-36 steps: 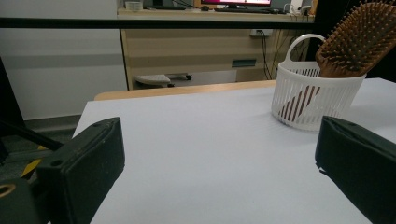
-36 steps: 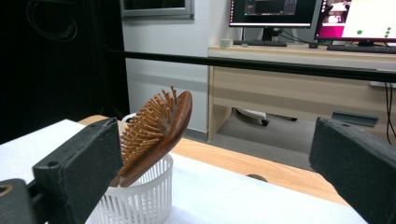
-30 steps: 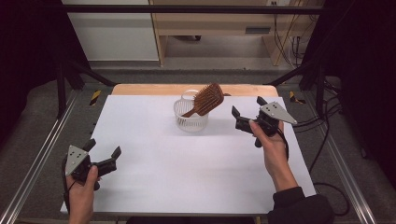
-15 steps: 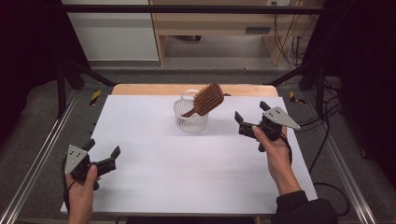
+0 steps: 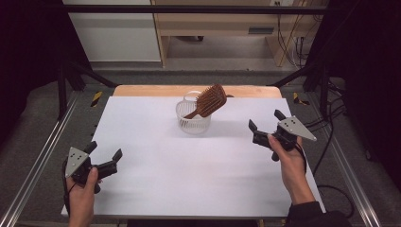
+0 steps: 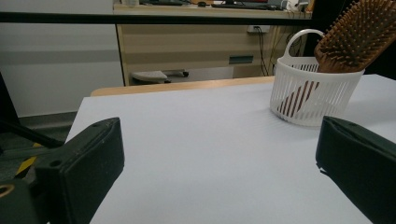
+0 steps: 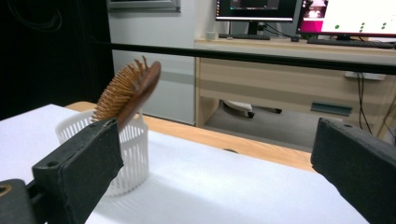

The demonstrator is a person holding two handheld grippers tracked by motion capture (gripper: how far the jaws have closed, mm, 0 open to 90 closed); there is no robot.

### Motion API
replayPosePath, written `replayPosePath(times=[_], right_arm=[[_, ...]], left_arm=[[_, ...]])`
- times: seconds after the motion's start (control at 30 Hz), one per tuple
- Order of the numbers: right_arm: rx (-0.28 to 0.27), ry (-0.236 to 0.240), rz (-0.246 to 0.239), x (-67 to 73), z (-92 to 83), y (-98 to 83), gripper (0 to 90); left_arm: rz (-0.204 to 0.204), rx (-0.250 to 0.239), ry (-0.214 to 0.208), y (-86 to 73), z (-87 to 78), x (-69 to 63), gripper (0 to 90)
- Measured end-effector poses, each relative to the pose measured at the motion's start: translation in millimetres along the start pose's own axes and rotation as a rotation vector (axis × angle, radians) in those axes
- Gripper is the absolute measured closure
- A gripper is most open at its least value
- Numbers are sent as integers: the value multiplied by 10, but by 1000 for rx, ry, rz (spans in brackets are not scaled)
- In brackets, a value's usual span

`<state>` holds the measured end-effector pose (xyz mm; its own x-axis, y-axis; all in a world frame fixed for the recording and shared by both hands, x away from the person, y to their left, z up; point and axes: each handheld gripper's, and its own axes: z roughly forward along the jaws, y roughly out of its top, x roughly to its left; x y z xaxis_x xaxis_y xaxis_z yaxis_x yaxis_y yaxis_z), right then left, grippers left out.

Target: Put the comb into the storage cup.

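Observation:
A white slatted basket (image 5: 193,118) stands at the back middle of the white table (image 5: 156,189). A brown wooden hairbrush (image 5: 211,100) leans in it, handle down and bristled head sticking out to the right. My left gripper (image 5: 104,154) hovers open and empty at the front left, far from the basket. At the right, my right gripper (image 5: 264,121) is held open and empty, a hand's width from the basket. The left gripper view has the basket (image 6: 312,95) and the hairbrush (image 6: 359,35) at the upper right. The right gripper view has the hairbrush (image 7: 131,91) and the basket (image 7: 128,154) behind the left jaw.
A wooden strip (image 5: 142,90) edges the table's far side. Metal rails (image 5: 33,165) run along both sides of the table. Cables (image 5: 331,109) lie on the floor at the right. A desk with monitors (image 7: 299,11) stands beyond the table.
My right gripper has drawn back from the basket, toward the right and nearer the person. The left gripper has hardly moved.

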<state>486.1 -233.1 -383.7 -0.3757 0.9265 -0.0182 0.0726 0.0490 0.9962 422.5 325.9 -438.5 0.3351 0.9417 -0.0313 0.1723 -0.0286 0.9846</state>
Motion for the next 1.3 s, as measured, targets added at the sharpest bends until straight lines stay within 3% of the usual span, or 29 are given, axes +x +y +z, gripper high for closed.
replayPosePath(times=[0.2, 0.33, 0.47, 0.77, 1.07, 1.3], right_arm=[[-24, -22, -10, -104, -120, -43, 40], [-41, -39, -34, -155, -183, -85, 44], [-19, -37, -28, -195, -252, -105, 38], [5, -34, 10, -280, -436, -155, 19], [29, -32, 15, -357, -587, -357, 21], [24, -34, 1, -343, -652, -479, 21]], left_arm=[[-11, 1, -3, -1, -12, -2, 13], [-46, 2, 9, -18, -39, 24, 13], [-68, -8, 10, -20, -84, 57, 14], [-15, -16, 16, -46, -145, 64, 19], [39, -47, -24, -41, -151, 0, 23], [44, -51, -50, -30, -136, -63, 23]])
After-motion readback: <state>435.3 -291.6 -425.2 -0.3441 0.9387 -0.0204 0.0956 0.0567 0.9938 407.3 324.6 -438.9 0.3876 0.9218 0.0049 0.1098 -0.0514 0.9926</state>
